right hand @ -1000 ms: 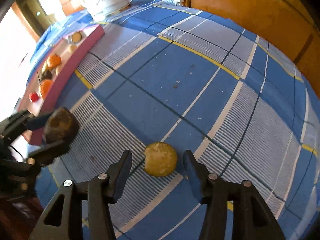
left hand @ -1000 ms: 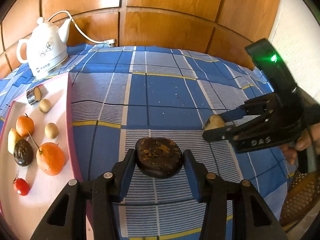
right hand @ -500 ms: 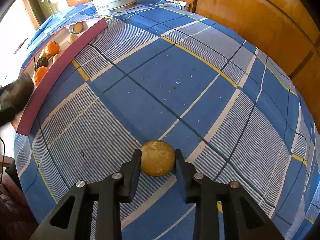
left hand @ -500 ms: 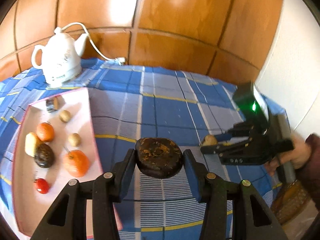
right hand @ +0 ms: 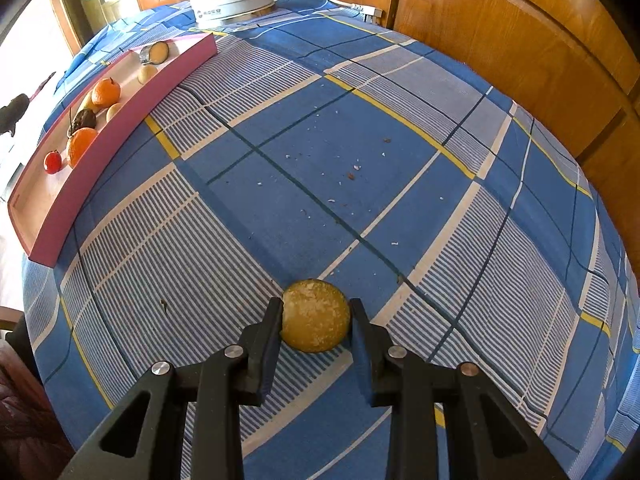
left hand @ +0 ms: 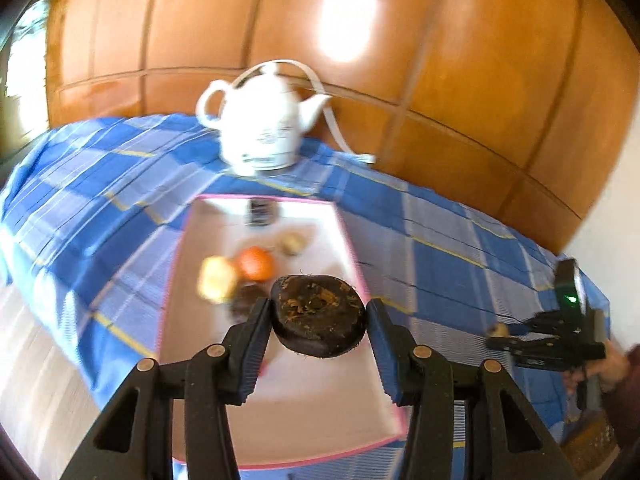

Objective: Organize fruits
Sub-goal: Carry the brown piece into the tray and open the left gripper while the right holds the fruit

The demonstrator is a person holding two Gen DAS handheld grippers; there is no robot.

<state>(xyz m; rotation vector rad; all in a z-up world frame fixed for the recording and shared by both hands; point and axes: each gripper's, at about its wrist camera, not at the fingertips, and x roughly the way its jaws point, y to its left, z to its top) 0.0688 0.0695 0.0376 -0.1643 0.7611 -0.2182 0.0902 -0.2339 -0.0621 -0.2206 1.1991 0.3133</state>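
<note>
A dark brown, flattish fruit (left hand: 318, 314) sits clamped between the blue pads of my left gripper (left hand: 318, 322), which hangs above the near half of the pink-rimmed tray (left hand: 308, 420). In the blurred left wrist view the tray holds an orange (left hand: 256, 263), a pale yellow fruit (left hand: 218, 280) and other small fruits. My right gripper (right hand: 316, 320) points steeply down at the blue checked tablecloth (right hand: 304, 128). Its pads press both sides of a round yellow fruit (right hand: 316, 316) that rests on the cloth. The tray (right hand: 100, 136) lies far to its left.
A white kettle (left hand: 264, 136) with its cord stands behind the tray, against the wooden wall panels (left hand: 400, 60). Crumbs (right hand: 352, 172) lie scattered on the cloth. The table edge falls away to the left of the tray. A person's hand (left hand: 612, 364) holds the right gripper.
My left gripper has swung left with the dark fruit, from over the cloth to over the tray. My right gripper's jaws have come together on the yellow fruit.
</note>
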